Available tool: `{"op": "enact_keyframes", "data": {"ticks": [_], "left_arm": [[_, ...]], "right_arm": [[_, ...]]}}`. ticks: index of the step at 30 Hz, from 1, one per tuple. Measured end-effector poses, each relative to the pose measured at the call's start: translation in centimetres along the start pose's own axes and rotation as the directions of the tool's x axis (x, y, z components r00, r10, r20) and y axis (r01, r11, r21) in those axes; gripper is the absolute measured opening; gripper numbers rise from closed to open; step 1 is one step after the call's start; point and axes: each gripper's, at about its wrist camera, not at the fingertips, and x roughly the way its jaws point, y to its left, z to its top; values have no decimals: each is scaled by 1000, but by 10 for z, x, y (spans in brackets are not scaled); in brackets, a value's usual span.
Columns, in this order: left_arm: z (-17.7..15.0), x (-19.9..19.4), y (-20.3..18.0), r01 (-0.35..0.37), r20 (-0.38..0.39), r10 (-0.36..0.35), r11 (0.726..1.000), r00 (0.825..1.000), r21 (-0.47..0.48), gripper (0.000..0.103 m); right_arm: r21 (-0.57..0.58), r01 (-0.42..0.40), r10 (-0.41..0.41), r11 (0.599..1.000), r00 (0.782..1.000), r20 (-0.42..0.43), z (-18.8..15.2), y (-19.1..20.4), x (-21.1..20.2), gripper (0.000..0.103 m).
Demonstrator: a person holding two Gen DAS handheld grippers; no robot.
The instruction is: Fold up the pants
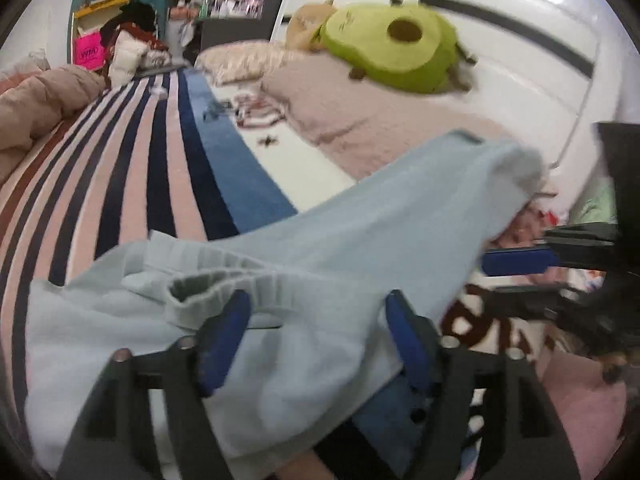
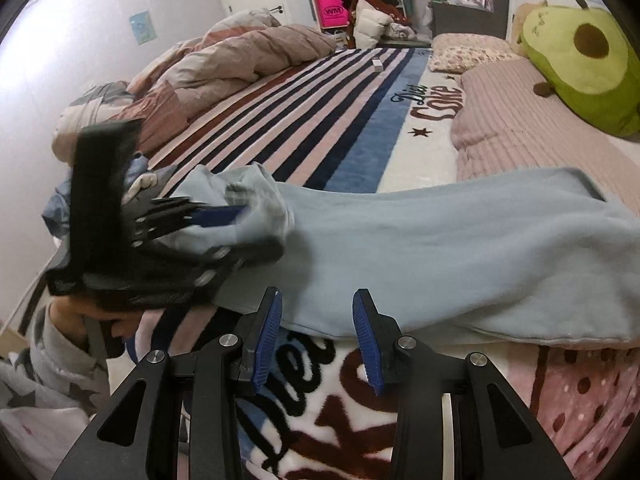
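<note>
Light blue pants (image 2: 440, 248) lie stretched across the bed, the leg end at the right and the bunched waistband (image 2: 256, 196) at the left. In the left wrist view the ribbed waistband (image 1: 208, 284) sits just ahead of my left gripper (image 1: 314, 320). That gripper is open, its blue pads wide apart with pants (image 1: 360, 232) fabric lying loose between and under them. It shows blurred in the right wrist view as the left gripper (image 2: 244, 232). My right gripper (image 2: 318, 336) is open at the pants' near edge, not pinching it. It also appears as the right gripper (image 1: 504, 278).
A striped blanket (image 2: 320, 112) covers the bed, with a crumpled duvet (image 2: 224, 60) at the far left. A green avocado plush (image 2: 580, 64) and pillows (image 2: 468, 52) lie by the white headboard (image 1: 500, 60). A person's star-patterned sleeve (image 2: 52, 360) is at lower left.
</note>
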Motion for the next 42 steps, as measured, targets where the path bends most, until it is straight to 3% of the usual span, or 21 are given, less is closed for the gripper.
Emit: {"op": "enact_keyframes", "data": {"ticks": [4, 5, 8, 11, 14, 18, 21, 22, 23, 24, 25, 26, 28, 32, 38, 39, 42], "left_arm": [[-5, -53, 24, 9, 85, -2, 997, 996, -76, 73], [-7, -67, 34, -5, 105, 17, 994, 994, -107, 73], [-19, -96, 62, -84, 140, 109, 981, 984, -172, 73], [-37, -111, 87, -150, 133, 181, 964, 974, -218, 73], [-57, -107, 106, -133, 112, 166, 958, 980, -255, 73], [-74, -90, 121, -97, 90, 126, 957, 988, -274, 73], [-80, -82, 119, -66, 84, 91, 964, 992, -257, 72], [-81, -80, 119, -64, 79, 86, 966, 993, -250, 72], [-83, -78, 118, -67, 75, 88, 967, 993, -245, 71], [-85, -77, 117, -74, 70, 93, 968, 993, -240, 62], [-86, -76, 116, -91, 60, 108, 969, 992, -230, 44], [-88, -75, 114, -118, 48, 132, 969, 990, -219, 34], [-91, -73, 111, -146, 20, 153, 969, 988, -200, 25], [-97, -78, 99, -146, 18, 151, 975, 988, -165, 21], [-107, -84, 88, -166, -21, 165, 977, 986, -133, 22], [-109, -83, 88, -176, -35, 173, 975, 984, -135, 25], [-108, -89, 84, -174, -29, 172, 976, 985, -128, 31]], "right_arm": [[29, -15, 15, 999, 1000, 7, 8, 2, 2, 40], [33, -22, 21, 999, 1000, 8, 12, 5, 3, 45], [20, -33, 33, 999, 999, -6, 21, 20, 12, 47], [-24, -26, 25, 999, 999, -32, 33, 43, 31, 52], [-82, -12, 6, 997, 998, -64, 45, 64, 58, 54], [-174, 87, -101, 981, 992, -74, 59, 80, 99, 55], [-167, 63, -90, 984, 983, -159, 62, 77, 136, 55], [-160, 68, -96, 985, 981, -171, 62, 74, 144, 55], [-155, 81, -106, 985, 981, -162, 61, 71, 148, 43], [-144, 96, -116, 985, 983, -139, 61, 67, 147, 32], [-128, 108, -124, 986, 984, -125, 62, 63, 146, 14], [-95, 118, -128, 989, 985, -114, 63, 56, 142, 12], [0, 132, -131, 991, 989, -73, 66, 38, 128, 10], [112, 118, -113, 987, 992, -52, 61, 15, 104, 10], [124, 140, -126, 982, 985, -120, 42, 4, 104, 11], [133, 145, -127, 980, 983, -133, 39, 1, 106, 13], [127, 190, -172, 974, 975, -139, 38, -3, 108, 29]]}}
